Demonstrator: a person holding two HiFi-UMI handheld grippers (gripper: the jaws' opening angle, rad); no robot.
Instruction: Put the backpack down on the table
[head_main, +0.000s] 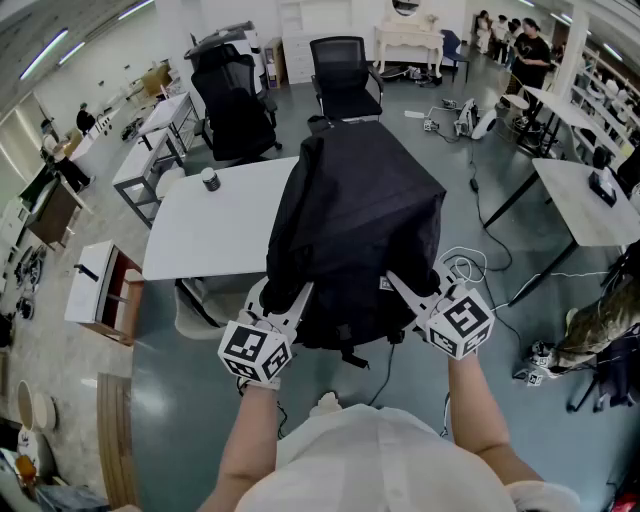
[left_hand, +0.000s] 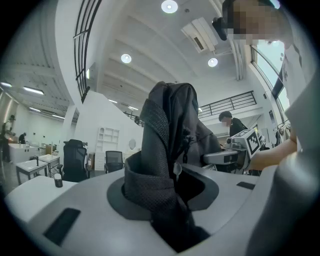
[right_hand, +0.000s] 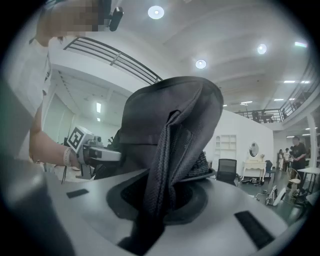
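- The left gripper (head_main: 297, 293) and right gripper (head_main: 398, 284) are both nearly closed, each clenched on a woven strap (left_hand: 152, 170) of the backpack (head_main: 355, 215).
- The backpack is black, soft and slumped. It hangs between them, covering the right end of the white table (head_main: 210, 230) in the head view.

There is one backpack (head_main: 355, 220). There are two tools: the left tool (head_main: 292, 298) and the right tool (head_main: 403, 288). In front there is one white counter (head_main: 205, 235), and it has one small can (head_main: 210, 179) on it. There are two black chairs, a first chair (head_main: 235, 105) and a second chair (head_main: 345, 75). The people far off are too small to count.
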